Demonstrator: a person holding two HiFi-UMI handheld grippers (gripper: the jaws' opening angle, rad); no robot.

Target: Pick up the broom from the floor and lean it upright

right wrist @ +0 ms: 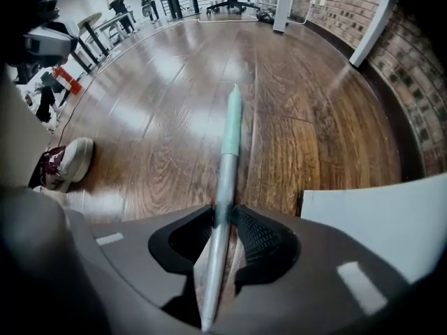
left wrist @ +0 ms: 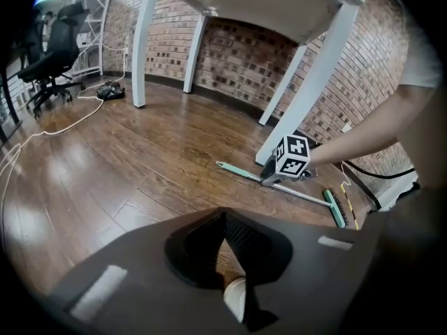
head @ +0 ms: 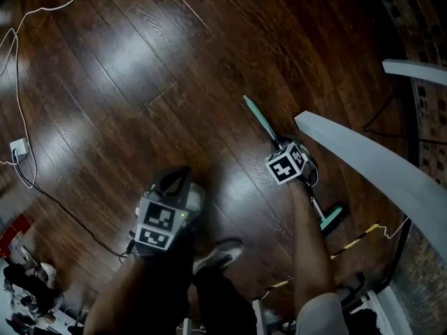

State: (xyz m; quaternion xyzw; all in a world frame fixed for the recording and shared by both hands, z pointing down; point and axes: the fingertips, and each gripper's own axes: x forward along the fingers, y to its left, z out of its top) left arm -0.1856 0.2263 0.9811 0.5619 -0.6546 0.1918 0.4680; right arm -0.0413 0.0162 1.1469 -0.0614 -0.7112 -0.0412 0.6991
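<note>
a view from above onto a dark, glossy wood-plank floor. two forearms reach down into the scene, each hand holding a two-jaw tool.

the broom lies flat on the floor beside a white table. its long thin handle slants from a pale teal grip at the far end to a small green brush head nearest the person.

the right tool points straight down over the handle, about midway along it. its own camera shows the grey metal shaft running between the two ribbed black pads. the pads stand apart, one on each side of the shaft, close to it but not clamped on it.

the left tool hangs to the left of the broom and well apart from it, angled down at bare floor. its jaws are closed tip to tip with nothing between them (a pale rounded shape shows through the gap beneath them, too small to identify). a grey and white shoe rests on the floor just beside this tool.

the left tool's camera looks across the room. it shows a brick wall behind the table and a black office chair at the far left. a white cable trails over the floorboards.
</note>
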